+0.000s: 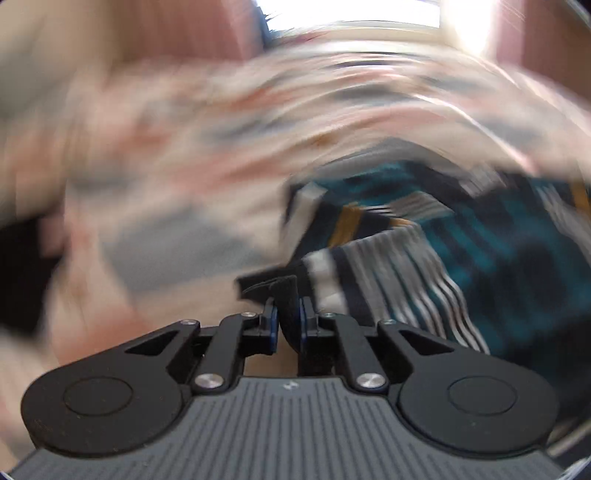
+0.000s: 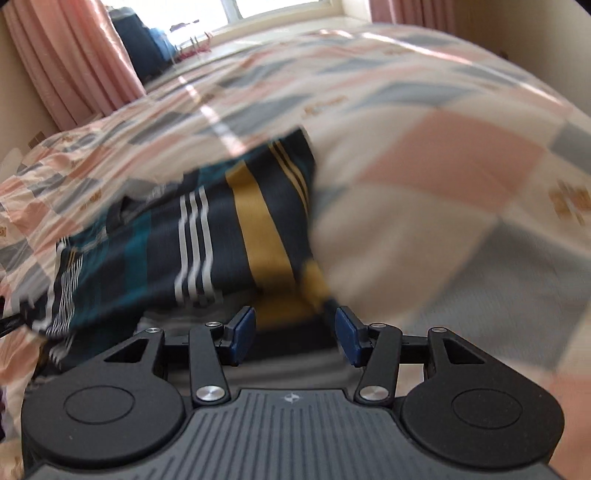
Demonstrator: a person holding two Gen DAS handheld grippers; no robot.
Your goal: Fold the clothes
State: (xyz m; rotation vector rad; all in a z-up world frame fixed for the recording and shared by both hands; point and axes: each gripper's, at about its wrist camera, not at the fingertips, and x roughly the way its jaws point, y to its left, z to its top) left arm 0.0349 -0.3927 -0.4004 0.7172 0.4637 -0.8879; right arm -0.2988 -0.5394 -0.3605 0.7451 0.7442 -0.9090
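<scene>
A dark navy garment (image 2: 207,229) with teal, mustard and white stripes lies on a checked bedspread (image 2: 443,155). In the left wrist view the same striped garment (image 1: 406,266) trails to the right, much blurred. My left gripper (image 1: 287,317) is shut on a dark edge of this garment, the cloth pinched between its blue pads. My right gripper (image 2: 295,328) stands open at the garment's near edge, where a mustard stripe runs between its spread fingers; nothing is clamped.
The bedspread (image 1: 166,166) in pink, grey and cream squares fills both views. Pink curtains (image 2: 74,59) hang at the back left beside a bright window (image 2: 280,11). A dark blue bundle (image 2: 144,44) sits by the window.
</scene>
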